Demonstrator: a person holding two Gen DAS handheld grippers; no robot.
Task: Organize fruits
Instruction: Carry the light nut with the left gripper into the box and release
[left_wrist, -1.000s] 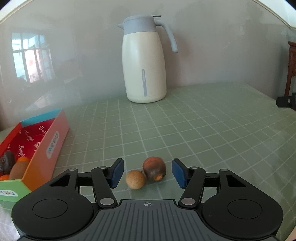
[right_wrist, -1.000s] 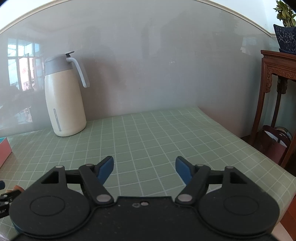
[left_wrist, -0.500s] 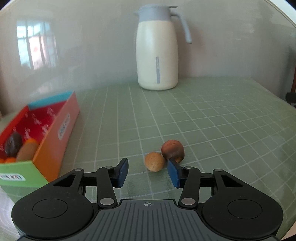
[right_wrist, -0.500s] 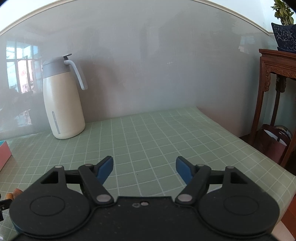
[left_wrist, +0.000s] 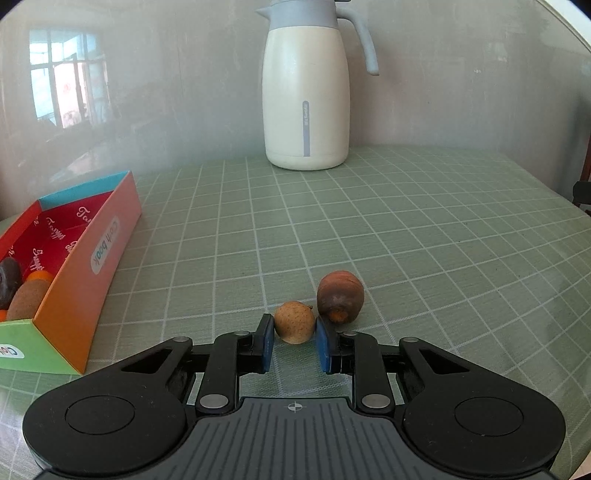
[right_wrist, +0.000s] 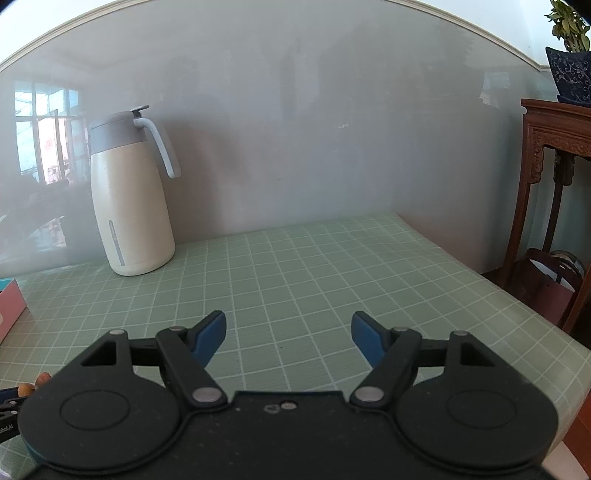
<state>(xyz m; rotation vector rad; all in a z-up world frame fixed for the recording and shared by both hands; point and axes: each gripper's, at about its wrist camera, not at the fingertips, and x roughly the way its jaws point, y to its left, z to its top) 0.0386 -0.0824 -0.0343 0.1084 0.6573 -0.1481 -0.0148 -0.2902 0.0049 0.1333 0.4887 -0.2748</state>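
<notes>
- The left hand-held gripper is clenched on a small round tan fruit; its two blue pads press on the left and right sides of the fruit.
- This small tan fruit sits low on the green checked tabletop, in the near middle of the left wrist view.
- A bigger reddish-brown fruit lies just beside it, to the right and a little behind; the two seem to touch, and it is outside the jaws.
- A colourful open box stands at the left side of the tabletop, with an orange side wall and a red inside. In it lie a brown kiwi-like fruit, a dark fruit and something orange.
- A cream thermos jug with a grey lid and handle stands at the far edge, near the wall.
- The right hand-held gripper is released: its jaws stand wide apart over the bare tabletop, with nothing between them.
- In the right wrist view a dark wooden stand is at the right, beyond the tabletop, with a blue plant pot on top.
</notes>
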